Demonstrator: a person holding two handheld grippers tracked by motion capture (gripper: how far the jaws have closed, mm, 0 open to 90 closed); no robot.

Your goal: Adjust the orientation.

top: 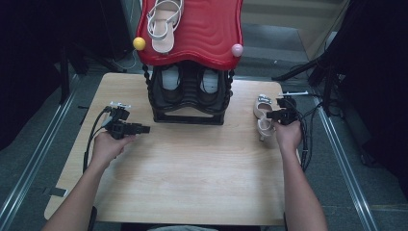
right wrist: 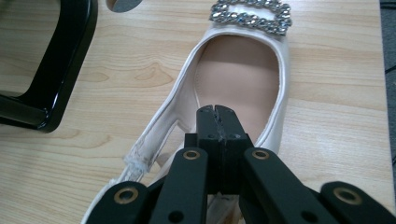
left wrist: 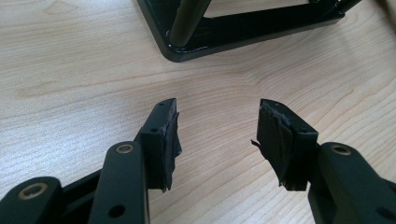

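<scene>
Just under my right gripper, jaws pressed together and empty, lies the white shoe by the rack, while my left gripper waits spread, ready to help.

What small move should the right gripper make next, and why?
Probably open the right gripper slightly. Its jaws are shut together above the insole of the white shoe, gripping nothing, so they would need to part before closing on the shoe's edge. The left gripper waits open over the table.
</scene>
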